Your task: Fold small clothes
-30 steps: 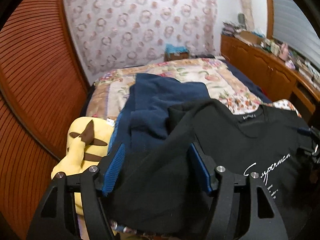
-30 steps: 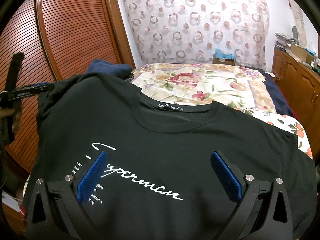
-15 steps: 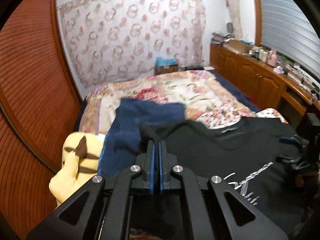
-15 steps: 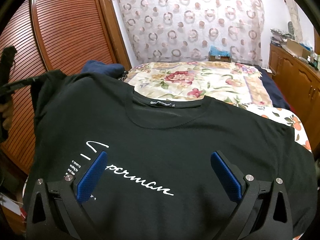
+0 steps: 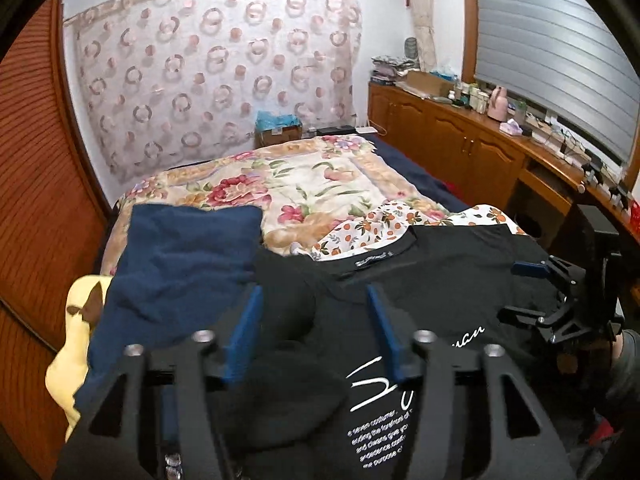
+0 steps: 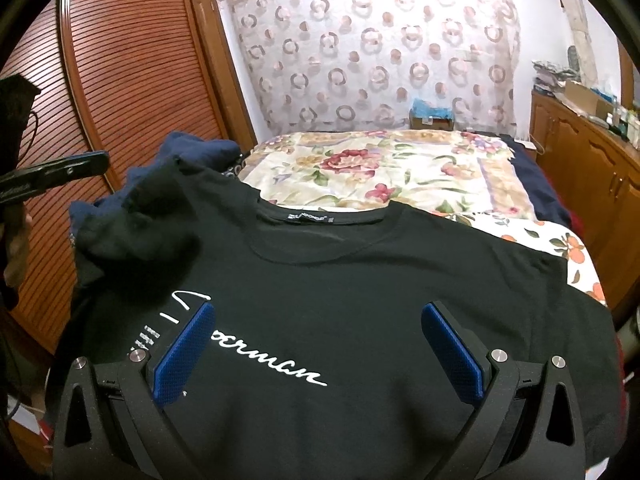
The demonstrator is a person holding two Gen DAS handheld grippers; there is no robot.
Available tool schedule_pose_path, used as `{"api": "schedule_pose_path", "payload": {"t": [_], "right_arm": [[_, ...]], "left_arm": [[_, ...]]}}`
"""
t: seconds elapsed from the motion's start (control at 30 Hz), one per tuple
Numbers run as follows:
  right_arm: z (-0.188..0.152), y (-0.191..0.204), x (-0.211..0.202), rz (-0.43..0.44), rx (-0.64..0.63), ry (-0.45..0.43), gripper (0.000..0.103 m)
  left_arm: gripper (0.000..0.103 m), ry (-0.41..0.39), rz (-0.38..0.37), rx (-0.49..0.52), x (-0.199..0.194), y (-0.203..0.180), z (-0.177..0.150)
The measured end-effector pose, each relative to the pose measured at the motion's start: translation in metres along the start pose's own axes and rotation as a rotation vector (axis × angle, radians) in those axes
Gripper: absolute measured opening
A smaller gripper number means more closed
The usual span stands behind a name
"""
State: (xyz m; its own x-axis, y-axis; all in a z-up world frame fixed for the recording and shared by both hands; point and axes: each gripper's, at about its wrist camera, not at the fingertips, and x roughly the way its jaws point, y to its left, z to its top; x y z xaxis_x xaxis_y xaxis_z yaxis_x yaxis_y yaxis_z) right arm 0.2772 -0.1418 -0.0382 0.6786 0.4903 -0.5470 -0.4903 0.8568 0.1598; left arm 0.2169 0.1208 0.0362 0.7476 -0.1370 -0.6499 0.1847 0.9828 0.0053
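A black T-shirt (image 6: 360, 280) with white script lies front up on the bed. Its left sleeve (image 6: 140, 232) is folded in over the chest. In the left wrist view my left gripper (image 5: 314, 300) hovers above that sleeve (image 5: 288, 312). Its jaws are opening, and the dark cloth lies under the gap, with neither pad pressing on it. My right gripper (image 6: 318, 316) stands open over the printed chest with nothing gripped. It also shows at the shirt's right side (image 5: 532, 288) in the left wrist view. The left gripper's finger (image 6: 80, 162) shows at the left edge of the right wrist view.
A navy garment (image 5: 180, 256) lies crumpled left of the shirt, beside a yellow plush toy (image 5: 76, 320). The floral bedspread (image 5: 320, 184) stretches beyond, with an orange-print cloth (image 5: 380, 224) at the shirt's collar. A slatted wardrobe (image 6: 120, 80) stands left, wooden cabinets (image 5: 460, 140) right.
The left gripper shut on the sleeve, carried it up and over the shirt, then opened and left the sleeve folded over the chest. The right gripper stayed put.
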Motion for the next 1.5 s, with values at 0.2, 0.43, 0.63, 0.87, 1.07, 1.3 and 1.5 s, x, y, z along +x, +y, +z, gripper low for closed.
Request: {"api": "schedule_pose_path", "payload": {"t": [0.2,0.43,0.63,0.87,1.07,1.3,1.5], "right_arm": [[0.011,0.009,0.01,0.061,-0.008,0.028,0.088],[0.03,0.045,0.043,0.163,-0.086,0.071,0.071],[0.034,0.07,0.075,0.262,-0.108,0.143,0.064],[0.025,0.101,0.119,0.395,-0.135,0.238,0.043],[0.022,0.098,0.116,0.407,-0.15,0.225,0.006],[0.012,0.07,0.046,0.362,-0.06,0.164,0.006],[-0.002,0.062,0.019,0.247,-0.053,0.161,0.015]], "left_arm": [[0.073,-0.018,0.053,-0.046,-0.015,0.014,-0.024],[0.073,-0.036,0.086,-0.101,-0.023,0.021,-0.05],[0.073,-0.032,0.071,-0.138,-0.024,0.025,-0.071],[0.073,-0.038,0.063,-0.146,-0.026,0.024,-0.079],[0.073,-0.053,0.063,-0.135,-0.028,0.022,-0.08],[0.073,-0.052,0.053,-0.109,-0.02,0.01,-0.077],[0.073,-0.023,0.022,-0.076,-0.003,-0.007,-0.069]]}}
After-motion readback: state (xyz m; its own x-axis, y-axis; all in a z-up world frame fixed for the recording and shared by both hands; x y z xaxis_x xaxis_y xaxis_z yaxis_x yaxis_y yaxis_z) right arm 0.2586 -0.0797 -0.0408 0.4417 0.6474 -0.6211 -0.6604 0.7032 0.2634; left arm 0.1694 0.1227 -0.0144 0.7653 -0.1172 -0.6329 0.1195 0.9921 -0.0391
